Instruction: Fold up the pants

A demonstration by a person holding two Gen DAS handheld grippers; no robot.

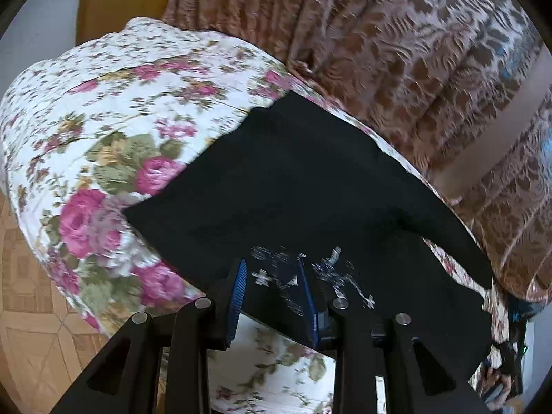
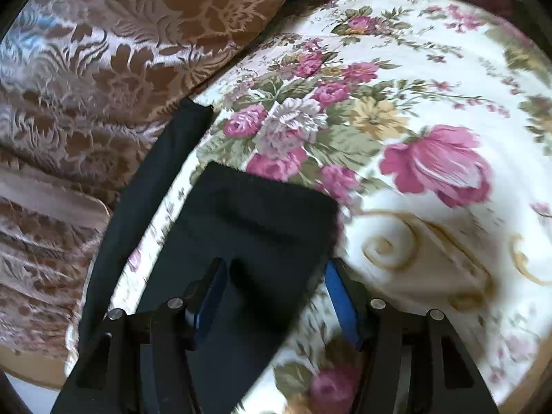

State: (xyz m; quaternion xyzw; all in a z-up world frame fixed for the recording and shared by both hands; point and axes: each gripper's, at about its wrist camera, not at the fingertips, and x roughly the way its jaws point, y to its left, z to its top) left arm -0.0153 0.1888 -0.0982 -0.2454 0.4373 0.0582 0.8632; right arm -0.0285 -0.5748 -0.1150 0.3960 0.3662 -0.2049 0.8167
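1. Black pants (image 1: pixel 310 186) are laid flat on the floral bed (image 1: pixel 114 110), beside a brown curtain (image 1: pixel 396 51).
2. Left gripper (image 1: pixel 274 296): jaws parted narrowly over the pants' white print, nothing gripped.
3. Right gripper (image 2: pixel 276 296): jaws wide over the pants, nothing pinched.

Black fabric pants (image 1: pixel 310 189) lie flat on the floral quilted bedspread (image 1: pixel 114 110); brown patterned damask cushions (image 1: pixel 414 51) behind.

right gripper (image 2: pixel 276 296) stands open over black pants (image 2: pixel 248 227) on a floral bedspread (image 2: pixel 431 241), seemingly not gripping them.
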